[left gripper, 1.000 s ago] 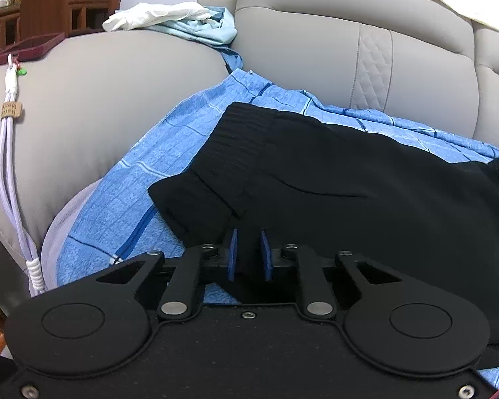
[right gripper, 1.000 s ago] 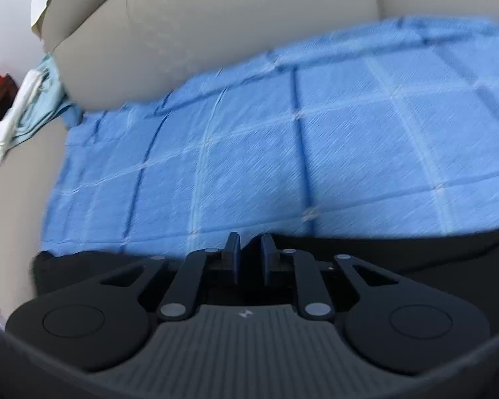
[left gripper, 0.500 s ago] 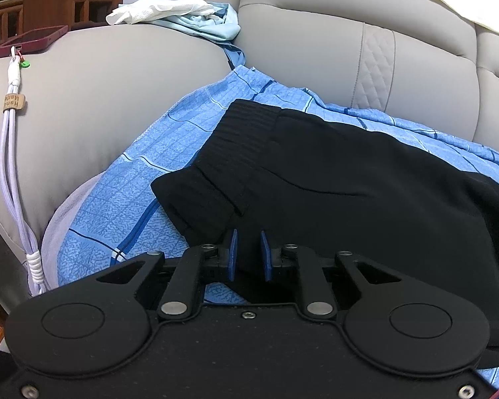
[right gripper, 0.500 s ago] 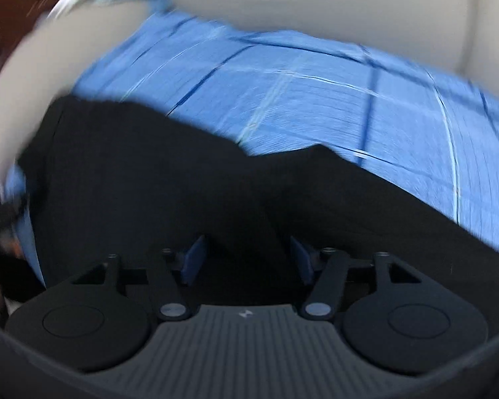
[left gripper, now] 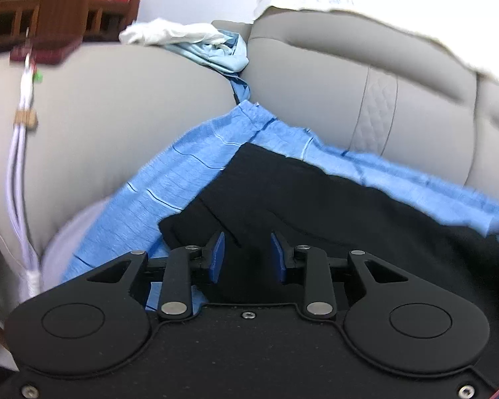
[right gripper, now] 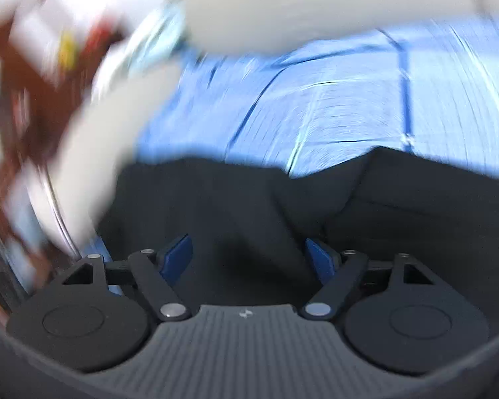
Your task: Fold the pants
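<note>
Black pants (left gripper: pixel 332 206) lie folded on a blue checked sheet (left gripper: pixel 189 173) that covers a grey sofa seat. My left gripper (left gripper: pixel 246 256) is open just above the near waistband corner of the pants, with its blue pads apart. The pants also show in the blurred right wrist view (right gripper: pixel 249 206). My right gripper (right gripper: pixel 249 259) is wide open over the black cloth and holds nothing.
The grey sofa armrest (left gripper: pixel 99 106) rises at the left with a white cord (left gripper: pixel 20 153) hanging down it. White and pale blue cloths (left gripper: pixel 189 43) lie on its top. The sofa backrest (left gripper: pixel 366 93) stands behind. Wooden furniture (left gripper: pixel 60 6) is at the far left.
My left gripper has opened and let go of the waistband. My right gripper opened earlier, has opened wider and swung left over the pants. Both views are blurred by motion.
</note>
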Demonstrator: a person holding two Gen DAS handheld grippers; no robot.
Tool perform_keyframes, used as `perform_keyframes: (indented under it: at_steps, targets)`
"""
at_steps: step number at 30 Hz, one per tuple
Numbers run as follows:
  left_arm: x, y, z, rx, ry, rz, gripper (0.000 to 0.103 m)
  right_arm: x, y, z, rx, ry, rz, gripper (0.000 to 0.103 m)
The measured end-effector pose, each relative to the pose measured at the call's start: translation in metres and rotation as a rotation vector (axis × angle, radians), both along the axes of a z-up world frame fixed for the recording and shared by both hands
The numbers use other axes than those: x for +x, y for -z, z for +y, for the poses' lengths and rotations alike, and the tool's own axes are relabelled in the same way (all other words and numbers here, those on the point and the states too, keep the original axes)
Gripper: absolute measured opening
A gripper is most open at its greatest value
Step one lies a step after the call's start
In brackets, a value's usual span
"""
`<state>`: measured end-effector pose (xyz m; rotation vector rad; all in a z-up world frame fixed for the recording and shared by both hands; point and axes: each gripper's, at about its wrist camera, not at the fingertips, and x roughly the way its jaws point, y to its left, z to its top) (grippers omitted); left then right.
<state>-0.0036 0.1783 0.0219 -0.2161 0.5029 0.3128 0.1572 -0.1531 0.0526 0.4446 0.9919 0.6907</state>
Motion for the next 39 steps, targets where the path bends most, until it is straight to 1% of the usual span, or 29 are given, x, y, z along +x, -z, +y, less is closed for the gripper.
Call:
perform_keyframes:
  at_steps: [1,2,3,4,6,7,8,9,11,12,13,14,15,16,17,18,21,22,24,27,28,29,30,31,32,33,35,38,39]
  targets:
    - [0.003,0.003,-0.002,0.029,-0.002,0.021,0.027,0.008,0.007,-0.011,0.099,0.067,0.051,0.08]
    - [0.005,0.006,-0.002,0.047,-0.003,0.039,0.027,0.015,0.013,-0.02,0.176,0.123,0.089,0.076]
    - [0.007,0.009,-0.003,0.065,-0.007,0.052,0.026,0.02,0.018,-0.024,0.221,0.167,0.113,0.07]
    - [0.008,0.011,-0.004,0.086,-0.011,0.054,0.025,0.025,0.022,-0.026,0.239,0.209,0.135,0.065]
    - [0.011,0.011,-0.005,0.116,-0.015,0.066,0.026,0.033,0.029,-0.025,0.238,0.262,0.17,0.047]
    - [0.012,0.012,-0.006,0.12,-0.019,0.069,0.026,0.037,0.03,-0.025,0.243,0.282,0.167,0.043]
    - [0.013,0.012,-0.004,0.121,-0.024,0.072,0.026,0.039,0.029,-0.027,0.26,0.302,0.147,0.033]
    - [0.015,0.013,-0.003,0.122,-0.028,0.075,0.026,0.042,0.028,-0.031,0.282,0.327,0.127,0.028]
    - [0.017,0.014,-0.002,0.125,-0.027,0.072,0.026,0.047,0.021,-0.043,0.337,0.402,0.075,0.027]
    - [0.017,0.015,-0.001,0.127,-0.026,0.071,0.026,0.05,0.017,-0.048,0.34,0.433,0.053,0.026]
    - [0.018,0.015,-0.001,0.131,-0.026,0.07,0.026,0.053,0.011,-0.053,0.311,0.462,0.032,0.026]
    - [0.018,0.016,-0.001,0.134,-0.027,0.068,0.027,0.057,0.005,-0.052,0.256,0.469,0.017,0.026]
    - [0.018,0.017,-0.001,0.137,-0.027,0.064,0.027,0.061,0.0,-0.049,0.198,0.452,0.004,0.026]
    - [0.017,0.017,-0.001,0.138,-0.026,0.06,0.027,0.062,-0.007,-0.045,0.128,0.399,-0.001,0.026]
    - [0.017,0.018,-0.001,0.141,-0.025,0.055,0.028,0.064,-0.011,-0.037,0.061,0.323,0.012,0.033]
    - [0.016,0.019,-0.002,0.142,-0.024,0.05,0.028,0.063,-0.013,-0.031,0.012,0.272,0.035,0.045]
    - [0.014,0.02,-0.001,0.132,-0.021,0.035,0.028,0.058,-0.005,-0.017,-0.15,0.218,0.166,0.054]
    - [0.014,0.02,0.0,0.125,-0.022,0.031,0.028,0.052,-0.004,-0.017,-0.185,0.217,0.158,0.052]
    - [0.013,0.02,0.0,0.121,-0.023,0.027,0.028,0.041,-0.008,-0.01,-0.243,0.191,0.094,0.053]
    - [0.013,0.021,-0.001,0.117,-0.027,0.018,0.03,0.041,-0.004,0.006,-0.294,0.152,0.021,0.058]
    - [0.013,0.021,-0.001,0.116,-0.028,0.016,0.031,0.04,-0.004,0.016,-0.324,0.133,-0.009,0.055]
    - [0.013,0.021,-0.001,0.116,-0.03,0.015,0.031,0.038,-0.006,0.024,-0.335,0.108,-0.03,0.044]
    - [0.013,0.021,-0.001,0.116,-0.031,0.013,0.032,0.04,-0.007,0.03,-0.322,0.087,-0.031,0.024]
    - [0.013,0.021,-0.001,0.115,-0.031,0.011,0.032,0.041,-0.003,0.035,-0.277,0.069,0.004,0.015]
    - [0.013,0.021,0.0,0.114,-0.031,0.01,0.032,0.044,0.002,0.036,-0.248,0.091,0.033,0.011]
    - [0.013,0.021,0.0,0.111,-0.03,0.007,0.032,0.045,0.004,0.033,-0.234,0.122,0.033,0.005]
    - [0.012,0.022,0.002,0.108,-0.028,0.004,0.032,0.049,0.006,0.019,-0.162,0.219,0.02,0.002]
    - [0.012,0.022,0.002,0.116,-0.03,0.004,0.033,0.06,0.015,-0.012,-0.027,0.382,0.065,0.003]
    - [0.013,0.022,0.003,0.118,-0.032,0.004,0.034,0.064,0.017,-0.021,0.005,0.417,0.072,0.003]
